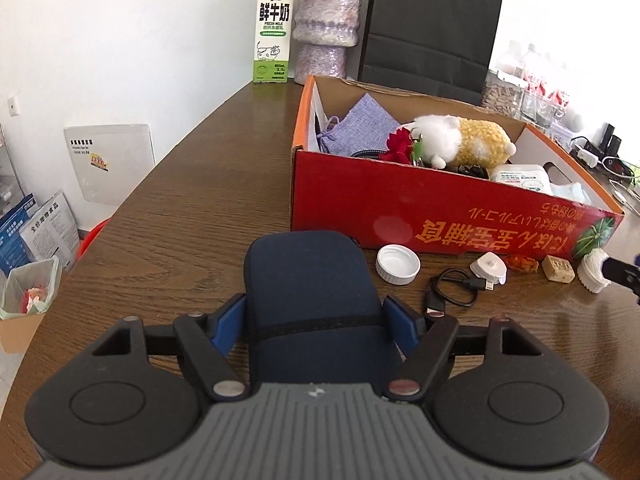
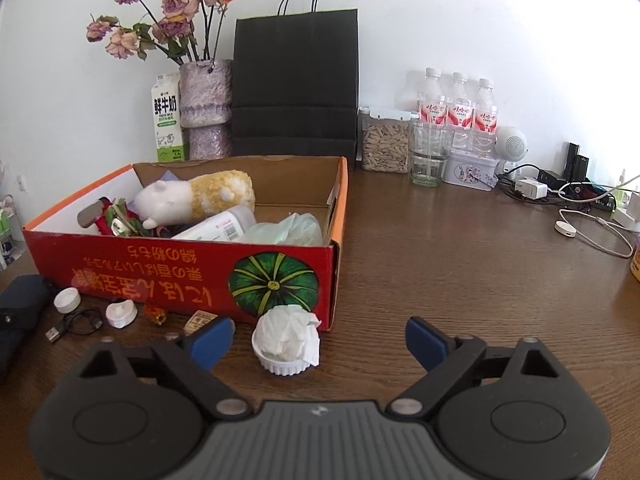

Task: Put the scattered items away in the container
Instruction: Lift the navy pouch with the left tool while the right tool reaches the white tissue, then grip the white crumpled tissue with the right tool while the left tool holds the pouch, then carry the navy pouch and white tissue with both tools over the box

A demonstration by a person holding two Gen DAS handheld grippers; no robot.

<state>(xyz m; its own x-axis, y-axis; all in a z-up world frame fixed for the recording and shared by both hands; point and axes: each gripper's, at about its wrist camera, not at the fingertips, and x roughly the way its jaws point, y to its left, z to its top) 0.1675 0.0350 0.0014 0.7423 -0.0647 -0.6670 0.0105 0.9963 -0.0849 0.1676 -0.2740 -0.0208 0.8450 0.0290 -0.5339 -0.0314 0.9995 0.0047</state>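
Your left gripper [image 1: 316, 320] has its blue pads pressed on the sides of the navy pouch [image 1: 312, 300], which lies on the table [image 1: 180, 200] just before the red box [image 1: 400, 204]. Your right gripper [image 2: 320, 340] stands wide, holding nothing (the tissue-stuffed white cap [image 2: 287, 342] sits between its fingers, untouched), near the box's corner.

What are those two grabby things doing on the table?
Someone is tidying loose bits into the red box. The left tool has its blue pads against both sides of a dark blue pouch on the table. The right tool is open around a white cup with crumpled tissue, not touching it. A white cap, a black cable and other small things still lie before the box.
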